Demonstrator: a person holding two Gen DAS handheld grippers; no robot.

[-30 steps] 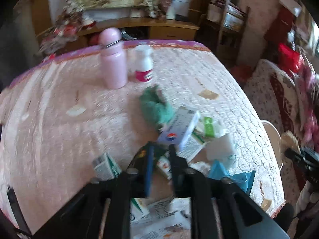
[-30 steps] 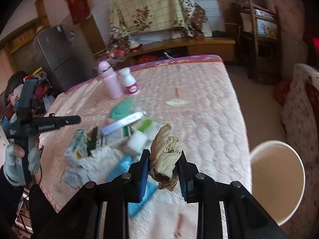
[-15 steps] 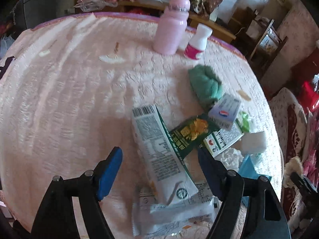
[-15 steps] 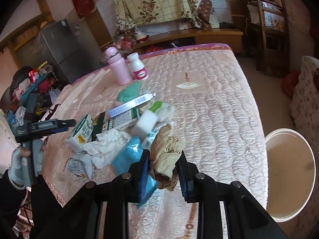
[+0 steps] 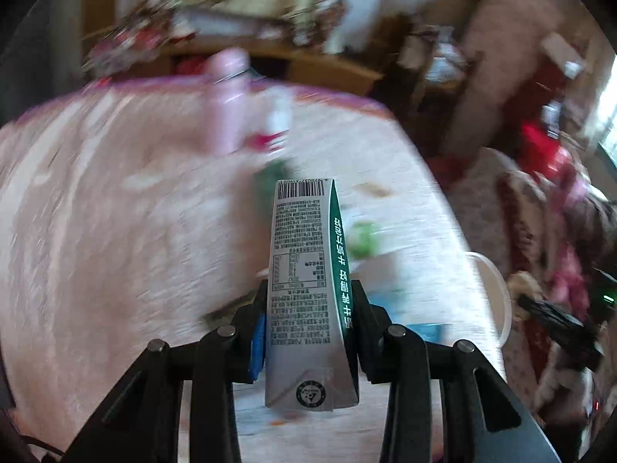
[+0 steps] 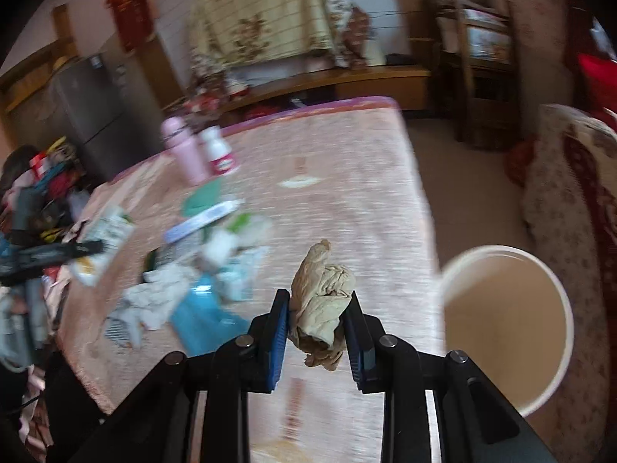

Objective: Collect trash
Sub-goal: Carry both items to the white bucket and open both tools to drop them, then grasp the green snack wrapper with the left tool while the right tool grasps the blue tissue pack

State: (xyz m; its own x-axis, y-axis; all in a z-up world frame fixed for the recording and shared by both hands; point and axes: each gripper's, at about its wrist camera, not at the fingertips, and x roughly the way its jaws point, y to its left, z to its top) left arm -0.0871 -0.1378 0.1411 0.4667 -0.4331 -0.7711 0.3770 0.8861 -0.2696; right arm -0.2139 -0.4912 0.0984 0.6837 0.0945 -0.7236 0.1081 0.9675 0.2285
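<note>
milk carton (image 5: 308,293) clamped between left gripper (image 5: 308,320) fingers; crumpled paper (image 6: 322,305) between right gripper (image 6: 318,320) fingers.

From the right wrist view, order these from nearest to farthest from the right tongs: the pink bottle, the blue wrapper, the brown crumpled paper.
1. Brown crumpled paper: clamped in the right tongs.
2. Blue wrapper: on the table, just left of the tongs.
3. Pink bottle: standing at the far left of the table, beside a white bottle.

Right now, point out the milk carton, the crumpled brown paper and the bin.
milk carton (image 5: 304,270), left wrist view, printed grey side panel.
crumpled brown paper (image 6: 322,293), right wrist view, middle of wad.
bin (image 6: 565,301), right wrist view, right rim.
</note>
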